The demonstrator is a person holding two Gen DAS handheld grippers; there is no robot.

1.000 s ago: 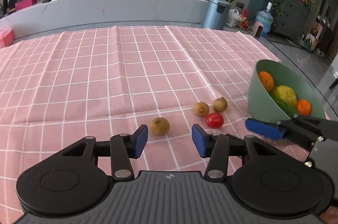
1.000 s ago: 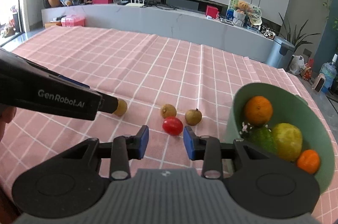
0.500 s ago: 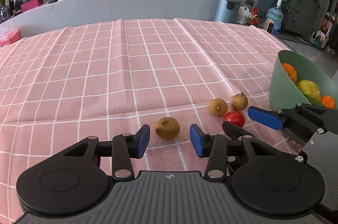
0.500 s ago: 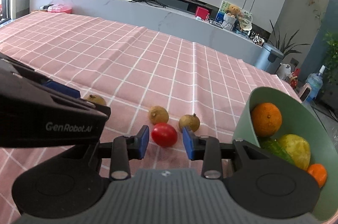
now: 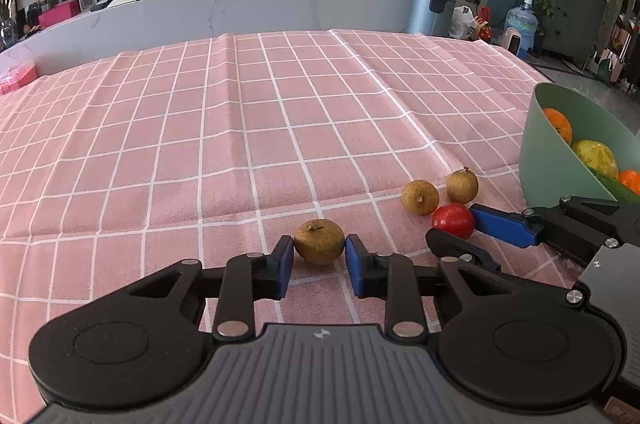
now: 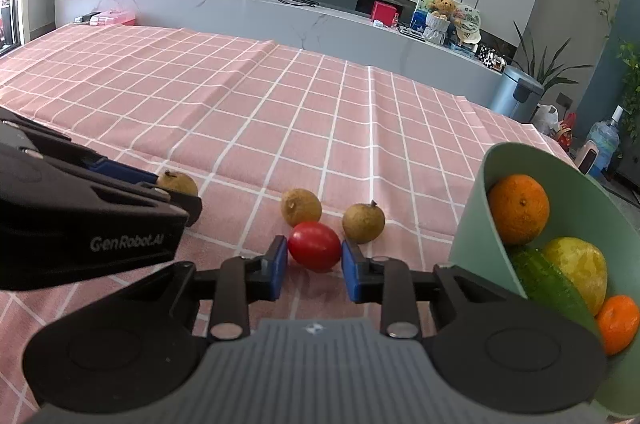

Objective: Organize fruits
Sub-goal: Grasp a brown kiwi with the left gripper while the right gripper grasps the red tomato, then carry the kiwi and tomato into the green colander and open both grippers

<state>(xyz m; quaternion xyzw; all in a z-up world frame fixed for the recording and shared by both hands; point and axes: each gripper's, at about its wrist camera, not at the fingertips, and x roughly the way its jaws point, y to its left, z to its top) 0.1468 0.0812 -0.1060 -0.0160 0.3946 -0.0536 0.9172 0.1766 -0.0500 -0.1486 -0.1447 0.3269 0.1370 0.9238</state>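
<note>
In the left wrist view a brown longan (image 5: pixel 319 242) lies on the pink checked cloth between the blue pads of my left gripper (image 5: pixel 319 258). Its jaws are closing and both pads touch the fruit. In the right wrist view my right gripper (image 6: pixel 314 262) is shut on a red cherry tomato (image 6: pixel 315 251) that rests on the cloth. Two more longans (image 6: pixel 301 206) (image 6: pixel 363 222) lie just behind the tomato. The green bowl (image 6: pixel 472 224) to the right holds an orange (image 6: pixel 518 208), a yellow fruit, a cucumber and a small tangerine.
The pink checked tablecloth (image 5: pixel 240 127) stretches far ahead and to the left. The two grippers sit side by side, the left one's body (image 6: pixel 80 220) close to the right one's left finger. A grey counter with clutter runs behind the table.
Both grippers came down and forward onto their fruits. The left jaws narrowed from wide apart to touching the longan, and the right jaws shut onto the tomato.
</note>
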